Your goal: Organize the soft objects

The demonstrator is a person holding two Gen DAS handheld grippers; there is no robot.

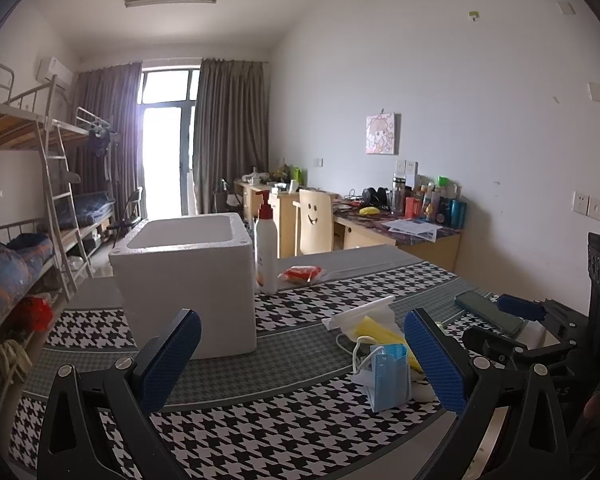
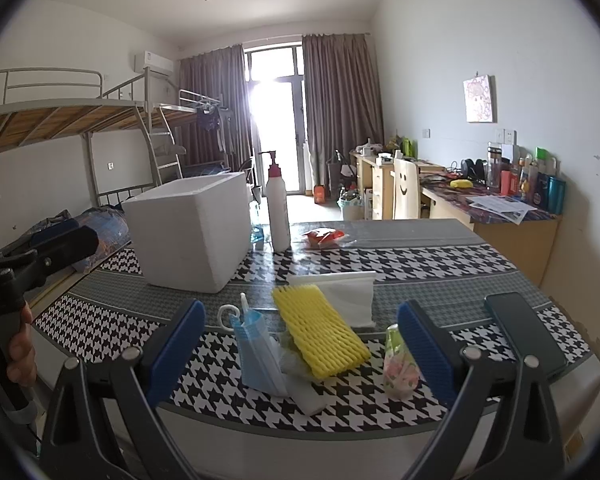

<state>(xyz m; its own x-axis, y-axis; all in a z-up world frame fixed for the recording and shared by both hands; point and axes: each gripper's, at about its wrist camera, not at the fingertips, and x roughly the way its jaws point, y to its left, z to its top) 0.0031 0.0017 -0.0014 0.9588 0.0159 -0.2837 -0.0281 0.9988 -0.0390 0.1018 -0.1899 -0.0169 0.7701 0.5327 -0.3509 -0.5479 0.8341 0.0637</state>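
We hold both grippers above the worktop (image 2: 420, 256) with fingers spread wide and nothing between them: the left gripper (image 1: 302, 360) and the right gripper (image 2: 300, 354). The soft things lie in a loose heap in front of the white foam box (image 2: 192, 232): a yellow foam net sleeve (image 2: 320, 332), a blue face mask (image 2: 256, 354), a white tissue pack (image 2: 340, 292) and a small floral pouch (image 2: 398, 364). We judge them all light and limp, so each should be pinched across its middle, the sleeve across its width. Beside the box stands a pump bottle (image 2: 278, 208), probably easy to tip, with a red packet (image 2: 324, 238) just past it; a dark phone (image 2: 524, 332) lies to the right of the heap, near the pouch.
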